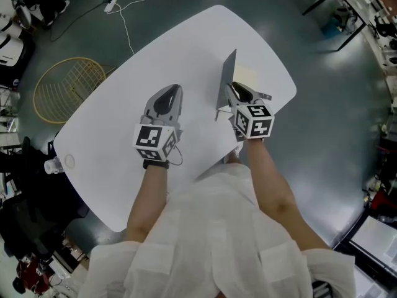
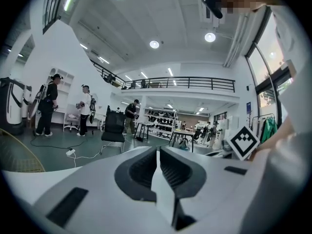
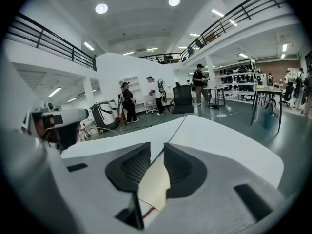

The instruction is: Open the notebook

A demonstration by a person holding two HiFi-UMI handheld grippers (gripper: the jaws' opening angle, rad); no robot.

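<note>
The notebook lies at the far right of the white table (image 1: 186, 48). Its grey cover (image 1: 227, 79) stands nearly upright, and a cream page (image 1: 244, 76) lies flat to its right. My right gripper (image 1: 234, 89) is shut on the cover's near edge. In the right gripper view the cover shows edge-on as a thin dark line (image 3: 176, 126) running forward from the jaws (image 3: 157, 152), with cream paper (image 3: 155, 182) between the pads. My left gripper (image 1: 175, 89) hovers over bare table left of the notebook, shut and holding nothing. The left gripper view shows its pads (image 2: 159, 155) nearly touching.
A round gold wire basket (image 1: 65, 89) stands on the floor left of the table. A small clear bottle (image 1: 53, 165) sits by the table's near-left edge. A white cable and power strip (image 1: 111, 5) lie on the floor beyond. People (image 2: 46, 104) stand far off in the hall.
</note>
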